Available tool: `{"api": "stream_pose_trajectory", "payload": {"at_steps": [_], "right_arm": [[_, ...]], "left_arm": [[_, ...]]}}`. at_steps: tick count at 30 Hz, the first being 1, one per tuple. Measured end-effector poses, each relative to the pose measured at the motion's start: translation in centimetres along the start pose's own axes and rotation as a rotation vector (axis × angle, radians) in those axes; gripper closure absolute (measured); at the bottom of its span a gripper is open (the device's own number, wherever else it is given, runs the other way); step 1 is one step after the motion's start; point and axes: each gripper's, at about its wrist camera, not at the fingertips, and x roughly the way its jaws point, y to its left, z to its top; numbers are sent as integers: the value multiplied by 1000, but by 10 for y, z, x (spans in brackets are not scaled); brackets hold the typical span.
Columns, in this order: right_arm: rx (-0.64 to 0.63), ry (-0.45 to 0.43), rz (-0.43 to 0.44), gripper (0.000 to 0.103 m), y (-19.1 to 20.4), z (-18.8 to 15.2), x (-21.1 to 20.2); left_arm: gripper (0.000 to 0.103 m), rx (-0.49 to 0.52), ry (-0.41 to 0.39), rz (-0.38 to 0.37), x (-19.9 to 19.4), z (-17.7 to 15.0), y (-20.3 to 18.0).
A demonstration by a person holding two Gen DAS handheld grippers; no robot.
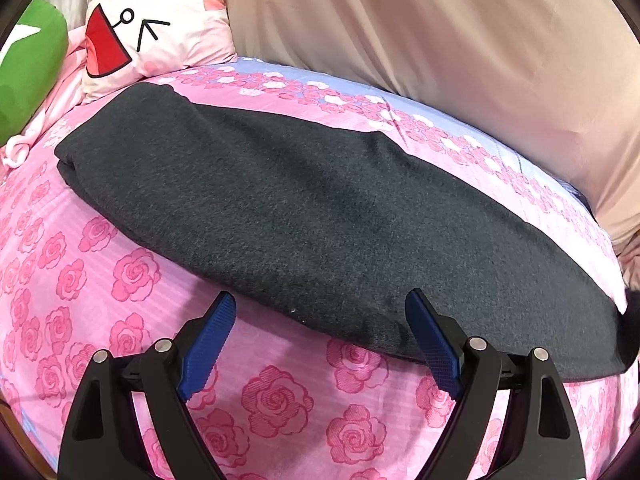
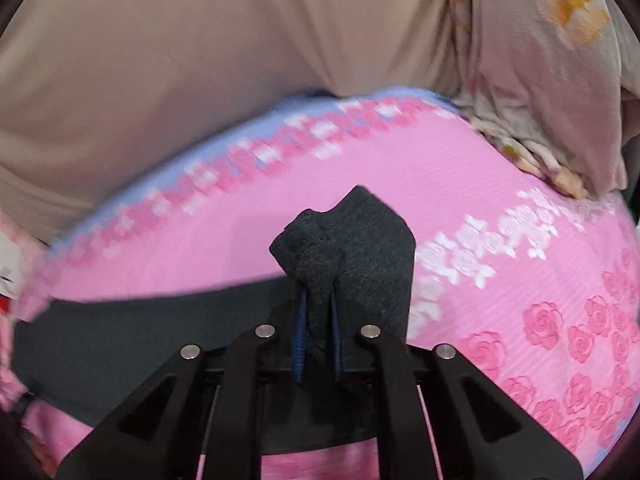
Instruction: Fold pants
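Note:
Dark grey pants (image 1: 320, 216) lie folded lengthwise in a long strip across the pink rose-patterned bed sheet (image 1: 276, 400). My left gripper (image 1: 320, 320) is open, its blue pads just at the near edge of the pants, holding nothing. In the right wrist view my right gripper (image 2: 318, 300) is shut on a bunched end of the pants (image 2: 352, 248), which sticks up above the blue pads; the rest of the strip runs off to the left below.
A pink-and-white cartoon pillow (image 1: 156, 28) and a green cushion (image 1: 28, 68) sit at the far left. A beige curtain or sheet (image 1: 460, 32) hangs behind the bed. A floral blanket (image 2: 540, 80) is heaped at the right.

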Motion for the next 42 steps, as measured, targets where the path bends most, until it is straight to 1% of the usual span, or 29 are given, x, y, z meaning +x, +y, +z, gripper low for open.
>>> {"api": "stream_pose_trajectory", "payload": {"at_steps": [3,5,7,8,10,11,12,13,15,17,18,19,20,21,23,24,25,26,27,30,31,32,33,34,35,37,38,40,42], "right_arm": [[-120,-26,140,94,73,0,-17],[-208,-9,224,94,127,-9,-15],[-294,46,329,94,188,-32,1],[-316,71,354,93,206,-43,9],[-377,158,390,85,244,-75,39],[-407,203,394,80,257,-89,52],[-444,240,379,70,269,-106,62],[-465,237,364,69,274,-118,63],[-459,195,370,66,267,-122,47],[-417,126,332,52,242,-111,25],[-377,77,285,40,218,-103,8],[-342,49,243,32,197,-97,-1],[-287,27,172,31,167,-91,-10],[-250,32,128,31,148,-89,-13],[-152,74,58,31,108,-84,-8],[-74,100,41,31,84,-85,-4],[-10,130,61,32,68,-87,2],[59,159,106,33,54,-90,10],[92,175,131,34,49,-93,15],[138,226,216,38,50,-100,35],[131,211,212,38,54,-101,37],[116,219,240,43,61,-99,42],[123,225,257,68,67,-101,44],[127,217,244,89,72,-103,45],[117,209,238,90,75,-102,45],[79,147,221,92,81,-98,33],[61,119,199,92,81,-96,26],[-1,56,116,93,76,-90,14],[1,47,123,93,59,-85,2]], "left_arm": [[19,-6,-5,-14,-1,0,1],[19,-15,-14,-23,-3,-1,3],[19,-30,-24,-32,-6,-1,6],[19,-39,-25,-34,-6,-1,8],[19,-61,-18,-56,-7,-1,14],[19,-73,-11,-64,-7,-1,18],[19,-82,-3,-69,-9,-1,24],[19,-81,-3,-60,-10,-1,29],[19,-66,-21,-21,-16,-1,40],[19,-50,-66,49,-27,-1,57],[19,-46,-77,73,-31,-1,62],[19,-44,-92,90,-36,-1,69],[19,-49,-94,91,-39,-1,74],[19,-63,-90,89,-40,-1,78],[19,-84,-86,75,-40,-2,82],[19,-87,-86,68,-40,-3,81],[19,-82,-85,64,-40,-5,77],[19,-73,-80,60,-39,-6,73],[19,-63,-74,56,-38,-8,67],[19,-29,-55,40,-36,-11,48],[19,-20,-53,37,-37,-12,43],[19,-13,-54,38,-38,-13,39],[19,-9,-55,41,-39,-15,35],[19,-2,-51,44,-39,-15,31],[19,2,-46,48,-39,-16,28],[19,6,-35,56,-39,-15,23],[19,9,-31,61,-40,-15,21],[19,15,-35,68,-43,-14,17],[19,26,-45,80,-46,-13,11]]}}
